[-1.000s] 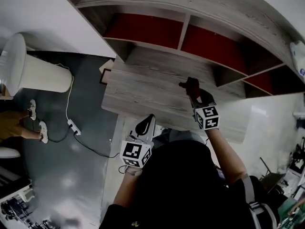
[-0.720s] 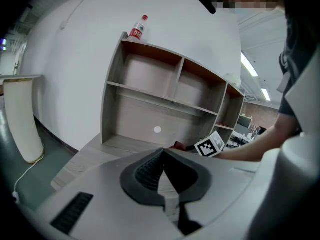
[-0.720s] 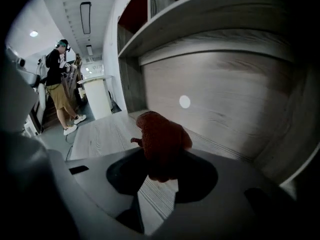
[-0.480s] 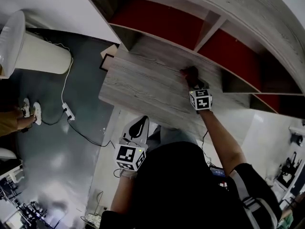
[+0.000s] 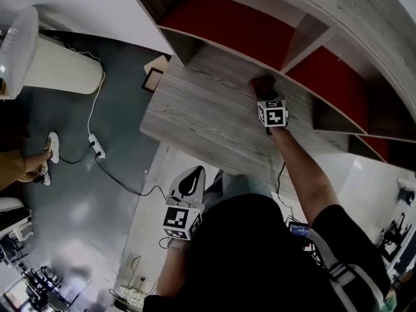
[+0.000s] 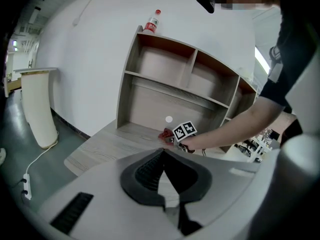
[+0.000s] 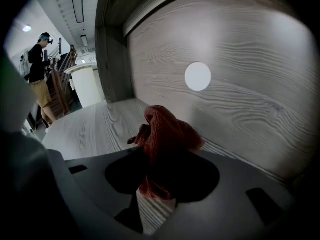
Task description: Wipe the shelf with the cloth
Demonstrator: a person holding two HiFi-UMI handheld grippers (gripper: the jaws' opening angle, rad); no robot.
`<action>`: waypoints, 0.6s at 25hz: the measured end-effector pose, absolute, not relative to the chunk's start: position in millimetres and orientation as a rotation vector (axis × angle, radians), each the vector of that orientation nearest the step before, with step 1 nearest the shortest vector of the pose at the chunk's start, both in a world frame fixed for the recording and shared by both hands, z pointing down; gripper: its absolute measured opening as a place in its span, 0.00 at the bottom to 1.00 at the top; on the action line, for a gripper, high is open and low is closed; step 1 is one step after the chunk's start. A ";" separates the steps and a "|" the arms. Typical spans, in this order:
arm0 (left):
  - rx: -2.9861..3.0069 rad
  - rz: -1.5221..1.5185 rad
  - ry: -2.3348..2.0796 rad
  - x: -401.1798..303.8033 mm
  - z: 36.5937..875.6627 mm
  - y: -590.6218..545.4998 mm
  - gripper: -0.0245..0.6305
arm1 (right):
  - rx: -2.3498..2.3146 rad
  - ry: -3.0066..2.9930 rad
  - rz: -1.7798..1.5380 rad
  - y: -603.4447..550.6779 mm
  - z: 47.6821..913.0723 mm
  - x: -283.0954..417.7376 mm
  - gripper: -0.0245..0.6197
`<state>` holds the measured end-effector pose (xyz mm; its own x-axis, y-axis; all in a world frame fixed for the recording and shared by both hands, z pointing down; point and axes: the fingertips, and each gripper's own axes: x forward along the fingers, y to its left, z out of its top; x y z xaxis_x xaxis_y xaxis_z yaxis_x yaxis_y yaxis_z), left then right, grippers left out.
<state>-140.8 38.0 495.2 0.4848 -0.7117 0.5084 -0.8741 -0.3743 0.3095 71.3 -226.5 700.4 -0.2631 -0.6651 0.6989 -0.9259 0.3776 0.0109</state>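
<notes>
The right claw (image 7: 156, 184) is clamped on a bunched rust-red knitted cloth (image 7: 167, 134), which sits just ahead of it on the grey wood-grain shelf (image 7: 95, 129), soft, light and probably best pinched mid-bunch, while the left claw (image 6: 162, 156) hangs closed, empty.

I see the cloth (image 7: 167, 131), a rust-red knit, bunched into an upright wad and pinched in the right gripper (image 7: 159, 184). It sits low over the shelf (image 5: 201, 119), grey wood-grain, at the back edge of the wide bottom board, just beside the back panel and well away from the front edge.
</notes>
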 end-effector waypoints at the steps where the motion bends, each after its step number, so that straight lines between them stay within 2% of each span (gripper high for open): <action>1: 2.186 0.400 -1.310 -143.2 495.8 39.7 0.05 | 1.360 -2.025 0.538 -233.1 700.2 68.8 0.27; 9: 2.223 0.442 -1.276 -141.6 497.0 35.8 0.05 | 1.433 -2.020 0.604 -254.7 699.0 82.0 0.27; 15: 2.277 0.465 -1.190 -123.1 496.8 31.0 0.05 | 1.606 -1.891 0.702 -241.6 703.5 137.8 0.27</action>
<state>-123.1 31.0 496.8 0.5542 -0.6501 0.5198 -0.8303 -0.4757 0.2904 137.8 -241.6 703.5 -0.1297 -0.6975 0.7047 -0.9884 0.1474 -0.0361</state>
